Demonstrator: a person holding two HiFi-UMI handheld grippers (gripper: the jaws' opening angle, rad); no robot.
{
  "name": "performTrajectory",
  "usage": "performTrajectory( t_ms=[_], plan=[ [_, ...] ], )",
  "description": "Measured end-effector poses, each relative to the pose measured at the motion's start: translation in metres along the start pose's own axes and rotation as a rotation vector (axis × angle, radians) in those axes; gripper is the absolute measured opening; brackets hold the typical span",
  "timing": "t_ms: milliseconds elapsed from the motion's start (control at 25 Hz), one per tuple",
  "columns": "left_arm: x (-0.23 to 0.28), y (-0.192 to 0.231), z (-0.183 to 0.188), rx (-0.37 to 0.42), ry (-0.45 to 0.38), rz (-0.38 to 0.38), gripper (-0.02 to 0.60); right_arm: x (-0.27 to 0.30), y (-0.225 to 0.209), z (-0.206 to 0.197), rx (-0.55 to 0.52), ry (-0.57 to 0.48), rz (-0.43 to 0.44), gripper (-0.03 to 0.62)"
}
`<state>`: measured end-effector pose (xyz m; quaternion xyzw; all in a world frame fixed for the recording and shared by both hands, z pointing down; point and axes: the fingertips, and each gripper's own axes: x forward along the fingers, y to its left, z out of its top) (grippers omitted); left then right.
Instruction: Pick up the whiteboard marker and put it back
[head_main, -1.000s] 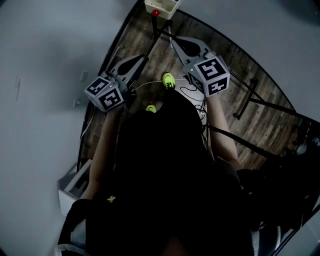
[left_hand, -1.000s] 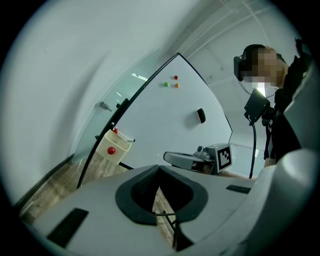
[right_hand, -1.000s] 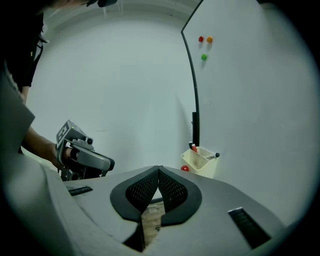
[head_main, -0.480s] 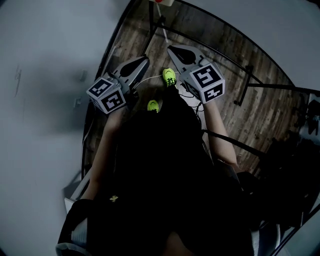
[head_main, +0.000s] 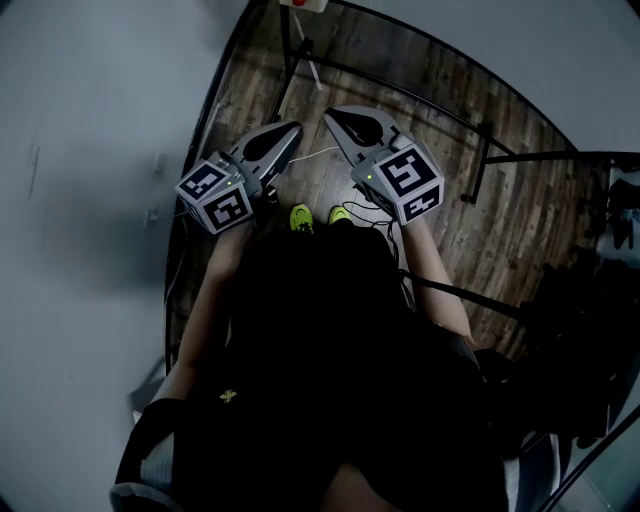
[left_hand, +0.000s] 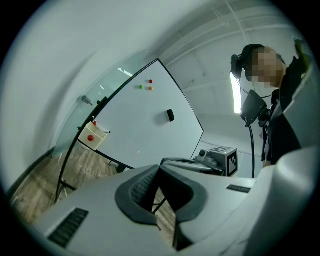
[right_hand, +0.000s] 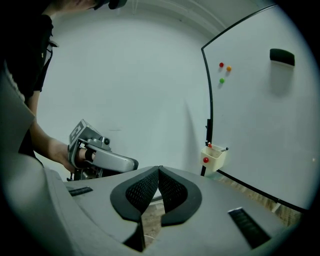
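Both grippers are held out ahead of the person, side by side and apart, over bare plank floor (head_main: 440, 120). The left gripper (left_hand: 159, 168) has its jaws together at the tips with nothing between them. The right gripper (right_hand: 159, 169) is likewise closed and empty. Ahead stands the whiteboard (right_hand: 260, 130). Its black edge runs down to a cream box (right_hand: 214, 158) hung at the lower corner, with a red dot (right_hand: 205, 160) on its face. A small red end pokes from the box top. It is likely the marker (right_hand: 209, 145), though too small to be sure, and it is well apart from both grippers. High on the board sit an eraser (right_hand: 282, 56) and three magnets (right_hand: 221, 65). A grey wall (head_main: 80, 200) bounds the floor on the left, and the board's stand bars (head_main: 478, 170) bound it on the right. The strip of planks between them lies open up to the box. Green shoes (head_main: 301, 218) show just below the grippers
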<state>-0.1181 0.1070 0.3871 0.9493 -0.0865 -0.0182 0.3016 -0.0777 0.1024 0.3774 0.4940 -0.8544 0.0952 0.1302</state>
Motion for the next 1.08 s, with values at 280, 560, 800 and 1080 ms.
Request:
performTrajectory(
  t_ms=[280,560,800,1080],
  plan=[
    [0.002,-0.008,0.001,0.013,0.001,-0.016,0.000,-0.005,0.005,0.006,0.037,-0.028,-0.002,0.008],
    [0.003,-0.011,-0.004,0.004,-0.004,-0.001,0.000,-0.012,0.009,-0.001,0.059,-0.028,0.004,0.009],
    [0.002,-0.011,-0.001,0.015,-0.011,0.006,0.000,-0.014,0.012,0.000,0.044,-0.036,0.009,0.008],
    [-0.010,-0.014,-0.003,0.018,-0.019,0.001,0.000,-0.012,0.026,0.001,0.035,-0.043,0.008,0.008]
  ],
)
